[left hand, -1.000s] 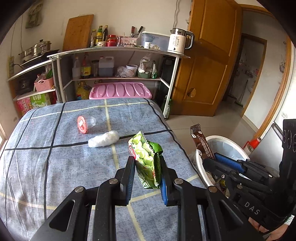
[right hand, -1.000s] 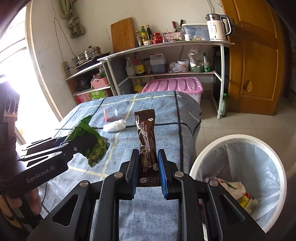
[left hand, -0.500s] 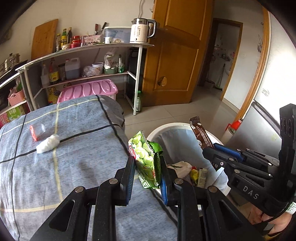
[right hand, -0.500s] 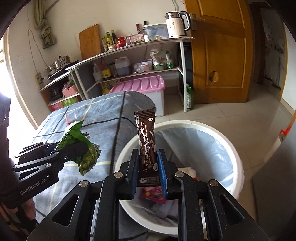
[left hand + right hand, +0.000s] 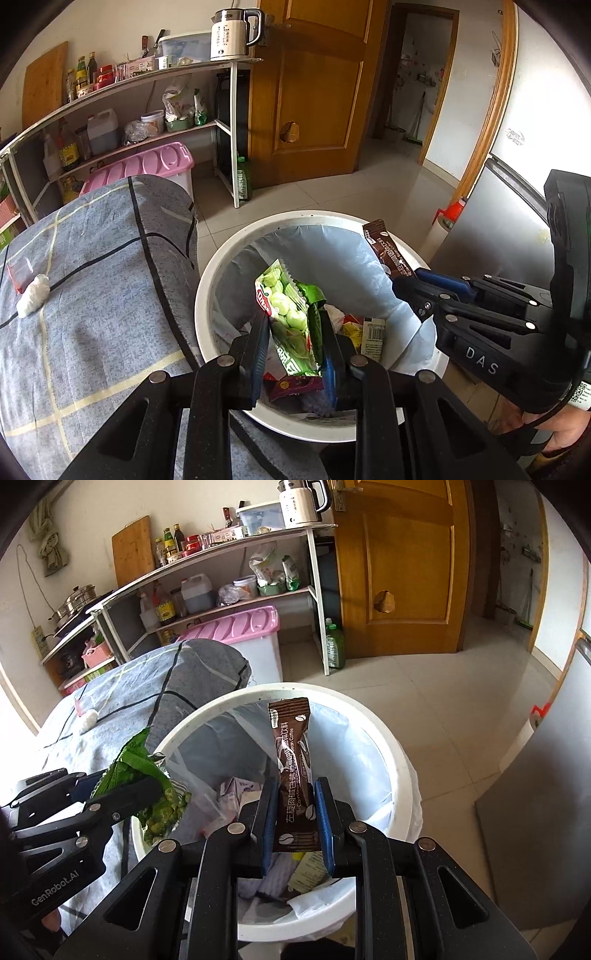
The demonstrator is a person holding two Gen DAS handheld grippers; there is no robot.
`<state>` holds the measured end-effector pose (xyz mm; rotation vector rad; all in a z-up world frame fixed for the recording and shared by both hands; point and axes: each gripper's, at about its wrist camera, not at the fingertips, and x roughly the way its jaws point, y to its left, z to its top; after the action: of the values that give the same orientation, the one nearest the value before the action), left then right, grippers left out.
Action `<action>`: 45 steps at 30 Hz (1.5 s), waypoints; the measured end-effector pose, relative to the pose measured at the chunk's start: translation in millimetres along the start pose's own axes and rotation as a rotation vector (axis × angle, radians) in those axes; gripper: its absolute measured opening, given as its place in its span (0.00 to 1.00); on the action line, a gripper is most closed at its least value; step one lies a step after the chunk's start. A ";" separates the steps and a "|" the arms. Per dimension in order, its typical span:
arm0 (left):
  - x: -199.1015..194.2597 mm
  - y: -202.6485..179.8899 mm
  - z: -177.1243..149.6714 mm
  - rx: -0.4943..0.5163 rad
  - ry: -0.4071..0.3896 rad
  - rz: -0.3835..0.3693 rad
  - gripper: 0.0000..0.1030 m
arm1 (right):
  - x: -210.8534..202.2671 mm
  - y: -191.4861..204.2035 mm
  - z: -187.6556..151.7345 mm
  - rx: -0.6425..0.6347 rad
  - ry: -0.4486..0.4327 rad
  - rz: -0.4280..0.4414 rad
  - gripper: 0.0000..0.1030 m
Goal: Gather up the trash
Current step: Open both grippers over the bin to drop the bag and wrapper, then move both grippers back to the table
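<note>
My left gripper [image 5: 293,328] is shut on a green snack bag [image 5: 286,306], held upright over the white trash bin [image 5: 207,280]. That same bag [image 5: 159,794] shows at the left of the right wrist view, over the bin's near rim. Pinched between the blue pads of my right gripper [image 5: 295,812] is a brown coffee sachet [image 5: 293,760], standing upright above the bin [image 5: 395,760]. Seen from the left wrist, the sachet [image 5: 388,251] sticks out over the bin's far right side. The bin holds a clear liner and several wrappers.
A table under a grey checked cloth [image 5: 92,288] lies to the left of the bin, with a white crumpled wad [image 5: 33,299] and a small clear cup with a red lid [image 5: 16,273] on it. Behind stand a pink-lidded box [image 5: 236,627], shelves and a wooden door [image 5: 314,92].
Both grippers swung from over the table to above the bin, carrying the snack bag and the coffee sachet. The bin now fills the middle of both views.
</note>
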<state>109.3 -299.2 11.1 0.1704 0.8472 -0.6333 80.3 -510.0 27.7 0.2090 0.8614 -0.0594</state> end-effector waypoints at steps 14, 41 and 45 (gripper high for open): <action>-1.8 10.6 4.7 -0.014 -0.015 0.005 0.51 | 8.6 0.7 -2.4 -0.004 0.023 -0.023 0.34; -80.0 177.7 -9.8 -0.245 -0.127 0.233 0.51 | 17.5 123.0 24.3 -0.106 -0.022 0.150 0.35; -89.5 207.4 -15.0 -0.283 -0.134 0.280 0.51 | 26.6 146.1 29.0 -0.128 -0.017 0.185 0.35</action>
<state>176.8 -86.0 46.2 -0.0107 0.7576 -0.2557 139.2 -372.3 49.1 0.1674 0.8224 0.1657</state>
